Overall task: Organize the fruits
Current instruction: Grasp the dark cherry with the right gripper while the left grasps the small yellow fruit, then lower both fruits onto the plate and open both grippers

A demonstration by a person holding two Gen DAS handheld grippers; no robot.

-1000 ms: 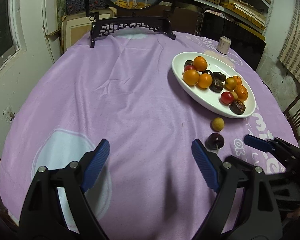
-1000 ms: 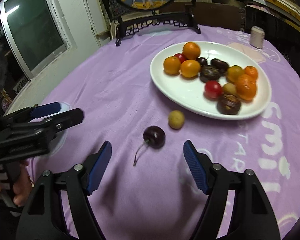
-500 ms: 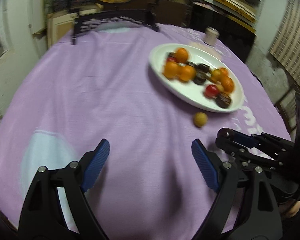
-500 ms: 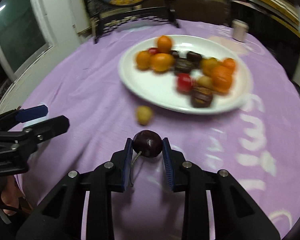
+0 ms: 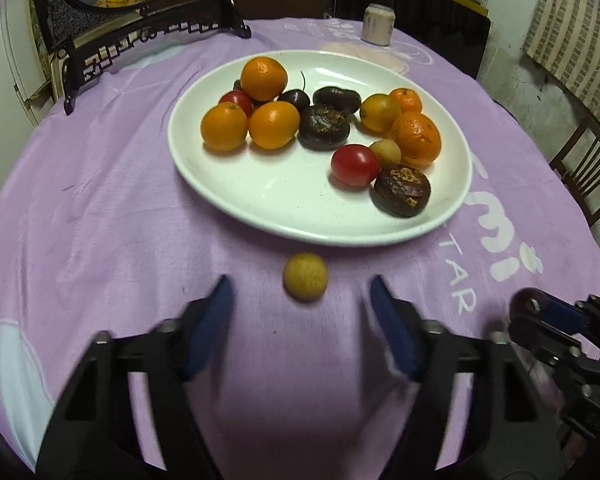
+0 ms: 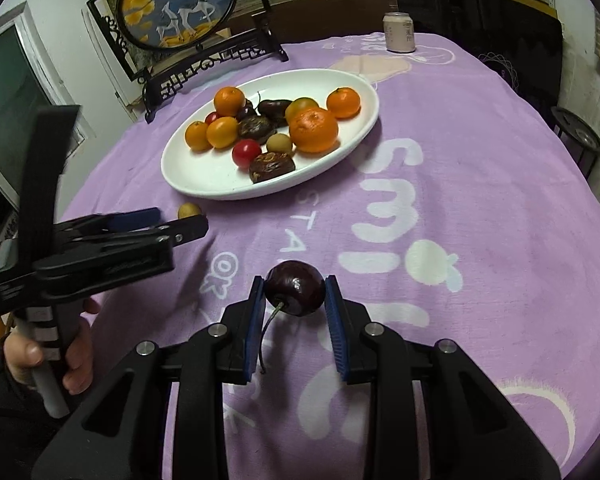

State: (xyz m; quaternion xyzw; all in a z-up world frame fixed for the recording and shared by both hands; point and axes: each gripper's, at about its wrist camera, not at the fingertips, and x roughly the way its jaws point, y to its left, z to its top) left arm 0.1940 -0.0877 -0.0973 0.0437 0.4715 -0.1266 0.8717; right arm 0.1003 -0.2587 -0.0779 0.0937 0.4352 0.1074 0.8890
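Observation:
A white oval plate [image 5: 284,208] [image 6: 204,184] holds several oranges, red tomatoes and dark fruits. A small tan longan [image 5: 305,276] [image 6: 189,211] lies on the purple cloth just in front of the plate. My left gripper [image 5: 300,304] is open, its blue pads on either side of the longan and slightly short of it. My right gripper [image 6: 295,296] is shut on a dark cherry [image 6: 295,288] with its stem hanging down, held above the cloth; it also shows at the right edge of the left wrist view [image 5: 526,304].
A black carved stand with a round deer picture [image 6: 176,4] stands at the table's far side. A pale can [image 6: 398,33] [image 5: 377,24] stands behind the plate. A wooden chair [image 5: 580,172] is at the right.
My right gripper has closed on the cherry and lifted it off the cloth, moving right. My left gripper has moved forward to the longan by the plate.

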